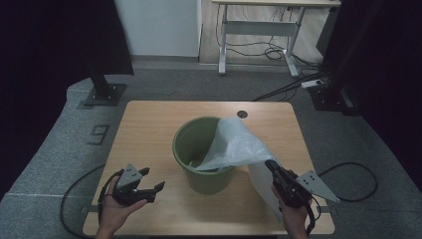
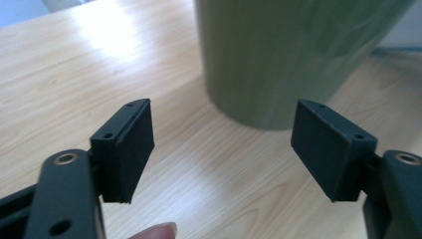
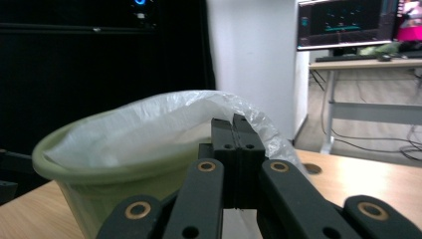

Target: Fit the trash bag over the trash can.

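Observation:
A green bin (image 1: 201, 149) stands upright in the middle of the wooden table (image 1: 149, 124). A thin white plastic bag (image 1: 234, 144) lies partly inside it and drapes over its right rim toward the table's front right. My right gripper (image 1: 270, 163) is shut on the bag's edge, just right of the bin. In the right gripper view the closed jaws (image 3: 233, 127) pinch the bag (image 3: 169, 124) above the bin's rim (image 3: 99, 169). My left gripper (image 1: 153, 179) hovers at the front left, open with nothing between its pads (image 2: 127, 149). It faces the bin's wall (image 2: 283, 55).
A round cable hole (image 1: 242, 114) sits near the table's far edge. Beyond the table stand a white-legged desk (image 1: 259, 30), floor cables (image 1: 278, 50) and two black stand bases (image 1: 102, 92). A lit monitor (image 3: 348, 22) shows in the right gripper view.

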`<state>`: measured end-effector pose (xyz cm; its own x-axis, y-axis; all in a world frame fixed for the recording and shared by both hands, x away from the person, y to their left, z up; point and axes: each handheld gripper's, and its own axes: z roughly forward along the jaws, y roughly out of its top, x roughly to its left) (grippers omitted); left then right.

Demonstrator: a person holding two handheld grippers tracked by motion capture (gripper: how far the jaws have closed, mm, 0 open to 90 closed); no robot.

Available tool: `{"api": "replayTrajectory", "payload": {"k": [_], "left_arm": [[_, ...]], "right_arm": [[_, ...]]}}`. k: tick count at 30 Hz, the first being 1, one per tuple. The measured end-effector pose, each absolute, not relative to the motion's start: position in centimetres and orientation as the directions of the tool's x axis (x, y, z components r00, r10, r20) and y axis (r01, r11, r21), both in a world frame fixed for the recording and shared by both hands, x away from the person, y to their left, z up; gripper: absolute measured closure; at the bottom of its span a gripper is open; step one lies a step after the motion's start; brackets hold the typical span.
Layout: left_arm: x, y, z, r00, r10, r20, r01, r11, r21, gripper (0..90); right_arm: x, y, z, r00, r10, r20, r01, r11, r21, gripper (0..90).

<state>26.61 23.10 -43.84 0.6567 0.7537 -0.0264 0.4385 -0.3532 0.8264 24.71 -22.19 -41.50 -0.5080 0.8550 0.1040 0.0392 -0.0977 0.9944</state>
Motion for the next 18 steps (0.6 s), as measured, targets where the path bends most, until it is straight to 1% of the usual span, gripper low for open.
{"api": "replayTrajectory", "payload": {"k": [3,6,12,18], "left_arm": [[26.6,23.0,-43.4,0.695,0.713,-0.088,0.434,-0.319,0.842,28.6],[26.6,23.0,-42.8,0.713,0.691,-0.119,0.429,-0.296,0.853,28.5],[26.3,22.3,-40.5,0.746,0.656,-0.117,0.385,-0.282,0.879,28.7],[27.0,20.0,-38.5,0.772,0.63,-0.085,0.352,-0.312,0.882,28.8]], "right_arm": [[25.1,-21.7,-41.2,-0.527,0.844,0.098,0.034,-0.094,0.995,88.9],[25.2,-21.6,-41.1,-0.538,0.837,0.098,0.035,-0.093,0.995,88.9],[25.3,-21.8,-40.6,-0.547,0.831,0.104,0.037,-0.1,0.994,88.9],[25.8,-20.7,-39.5,-0.571,0.816,0.091,0.044,-0.081,0.996,88.9]]}}
